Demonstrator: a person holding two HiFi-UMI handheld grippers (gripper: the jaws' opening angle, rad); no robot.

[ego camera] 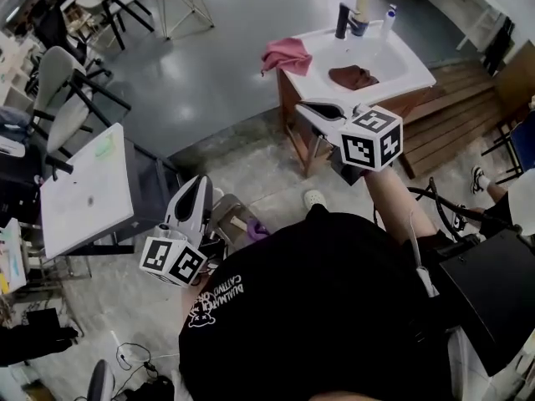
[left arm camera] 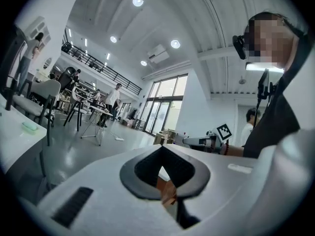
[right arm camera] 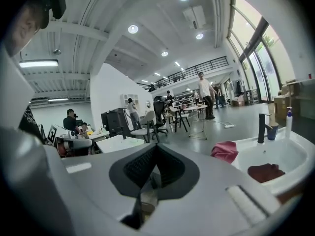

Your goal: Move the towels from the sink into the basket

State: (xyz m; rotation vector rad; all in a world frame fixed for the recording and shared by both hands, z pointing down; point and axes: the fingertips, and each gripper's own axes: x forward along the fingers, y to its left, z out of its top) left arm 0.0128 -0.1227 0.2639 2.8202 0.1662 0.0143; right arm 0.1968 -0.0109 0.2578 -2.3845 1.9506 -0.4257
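A white sink [ego camera: 410, 65] stands ahead on a wooden stand. A pink towel [ego camera: 287, 54] hangs over its left rim, and a dark red towel [ego camera: 353, 76] lies in the basin. Both show in the right gripper view, the pink towel [right arm camera: 225, 150] and the dark red towel [right arm camera: 266, 172]. My right gripper [ego camera: 311, 109] is held short of the sink's front, shut [right arm camera: 155, 149] with nothing in it. My left gripper [ego camera: 197, 189] hangs lower at the left, shut [left arm camera: 162, 150] and empty. A small container [ego camera: 232, 220] sits on the floor under it; I cannot tell if it is the basket.
A black faucet [ego camera: 344, 19] and bottles stand at the sink's back. A white table [ego camera: 84, 195] is at the left, with chairs [ego camera: 58, 82] behind it. A wooden platform [ego camera: 456, 111] lies right of the sink. People stand far off in the hall.
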